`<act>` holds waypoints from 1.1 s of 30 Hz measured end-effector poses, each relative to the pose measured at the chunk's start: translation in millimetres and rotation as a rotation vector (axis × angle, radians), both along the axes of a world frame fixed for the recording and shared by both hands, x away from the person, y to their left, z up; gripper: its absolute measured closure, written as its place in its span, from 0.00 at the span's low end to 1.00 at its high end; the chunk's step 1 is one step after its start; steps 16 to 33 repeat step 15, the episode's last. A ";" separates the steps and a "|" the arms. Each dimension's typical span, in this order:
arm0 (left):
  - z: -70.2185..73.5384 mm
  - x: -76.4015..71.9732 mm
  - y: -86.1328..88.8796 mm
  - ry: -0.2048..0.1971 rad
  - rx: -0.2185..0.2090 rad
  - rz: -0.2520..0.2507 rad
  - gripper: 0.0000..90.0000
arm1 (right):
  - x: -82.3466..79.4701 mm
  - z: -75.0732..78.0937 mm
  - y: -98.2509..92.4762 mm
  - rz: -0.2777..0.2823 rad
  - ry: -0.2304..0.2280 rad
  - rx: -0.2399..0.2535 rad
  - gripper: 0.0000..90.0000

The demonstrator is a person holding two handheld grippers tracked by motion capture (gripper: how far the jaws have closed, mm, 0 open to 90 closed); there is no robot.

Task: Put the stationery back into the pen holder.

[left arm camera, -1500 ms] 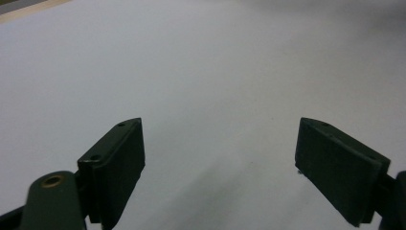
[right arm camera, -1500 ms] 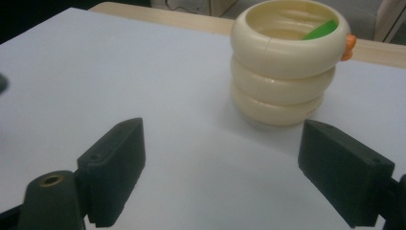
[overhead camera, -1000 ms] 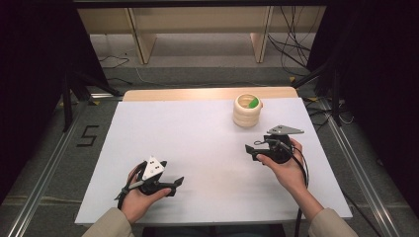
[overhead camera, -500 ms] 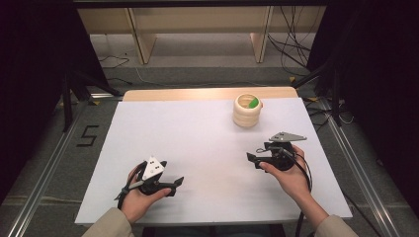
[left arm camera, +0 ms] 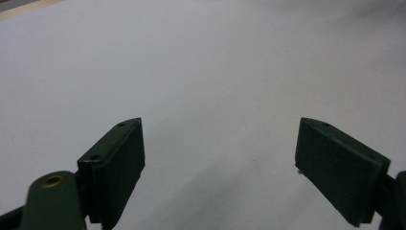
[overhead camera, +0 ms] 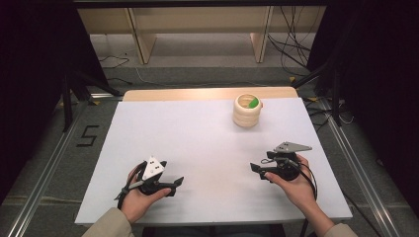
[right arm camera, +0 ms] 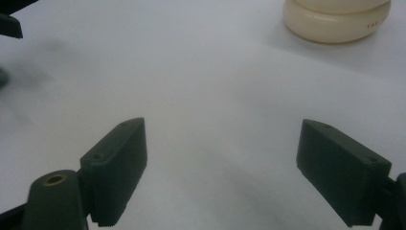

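A cream ribbed round container stands on the white table at the back right, with something green inside it. In the high view my left gripper lies near the front left edge, held in a hand, its jaws pointing right. My right gripper is at the front right, jaws pointing left, well short of the container. In the left gripper view the left gripper is open over bare table. The right gripper is open too, with the container's base ahead at the upper right.
A wooden strip borders the table's far edge. Beyond it are a low wooden shelf frame and cables on the floor. Metal rails run along both sides. The left gripper's tip shows in the right gripper view.
My right gripper has drawn back toward the near edge of the table, away from the container. The left gripper has stayed where it was.
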State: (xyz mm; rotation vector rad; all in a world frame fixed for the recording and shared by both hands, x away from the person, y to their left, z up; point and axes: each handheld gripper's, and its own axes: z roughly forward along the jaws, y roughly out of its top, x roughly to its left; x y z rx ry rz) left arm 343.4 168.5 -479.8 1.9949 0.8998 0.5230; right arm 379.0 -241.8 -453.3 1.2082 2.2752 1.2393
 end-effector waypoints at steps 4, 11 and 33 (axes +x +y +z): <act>-0.4 0.2 0.2 0.003 0.002 0.000 0.19 | -4.2 -4.1 -3.4 0.003 0.007 0.000 0.21; -1.5 1.4 0.9 0.006 0.006 -0.002 0.19 | -5.4 -8.8 -8.7 0.005 0.011 0.007 0.21; -2.2 2.9 2.1 0.008 0.007 0.003 0.19 | -4.4 -10.7 -8.9 0.009 0.012 0.002 0.21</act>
